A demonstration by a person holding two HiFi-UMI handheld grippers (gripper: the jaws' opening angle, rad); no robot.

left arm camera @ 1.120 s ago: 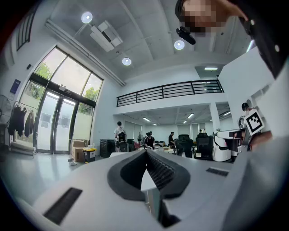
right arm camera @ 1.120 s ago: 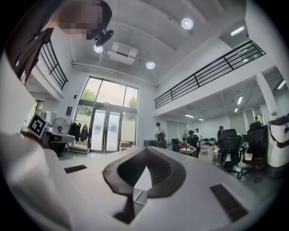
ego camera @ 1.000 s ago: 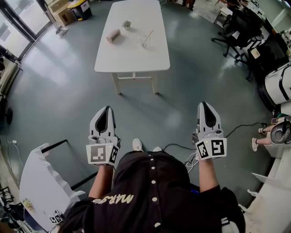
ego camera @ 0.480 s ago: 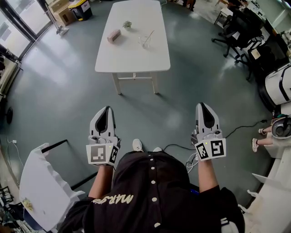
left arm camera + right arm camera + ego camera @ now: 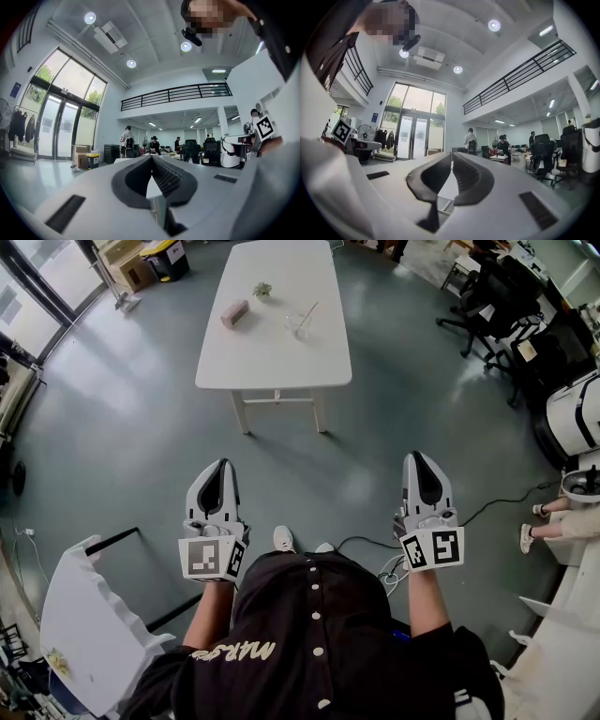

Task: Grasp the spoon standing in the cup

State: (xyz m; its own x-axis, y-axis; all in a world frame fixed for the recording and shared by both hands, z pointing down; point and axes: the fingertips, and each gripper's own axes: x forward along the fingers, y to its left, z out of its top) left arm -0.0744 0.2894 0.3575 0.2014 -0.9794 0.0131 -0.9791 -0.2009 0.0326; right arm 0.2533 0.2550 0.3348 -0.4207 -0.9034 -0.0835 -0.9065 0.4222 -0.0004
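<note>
left tool (image 5: 222,465) was pressed together, empty; right tool (image 5: 418,457) was nearly closed, jaws just starting to part, empty too. spoon (image 5: 307,312) stood in the cup (image 5: 299,326) on the white table (image 5: 272,357), well ahead of both tools.

The surface (image 5: 272,362) stands on the floor (image 5: 131,427), well ahead of the left gripper (image 5: 222,463) and slightly to its right. On it, the cup (image 5: 300,326) holding the spoon (image 5: 307,310) sits rightmost. The block (image 5: 233,313) lies to the cup's left, and the plant (image 5: 262,290) sits farther off between them.
</note>
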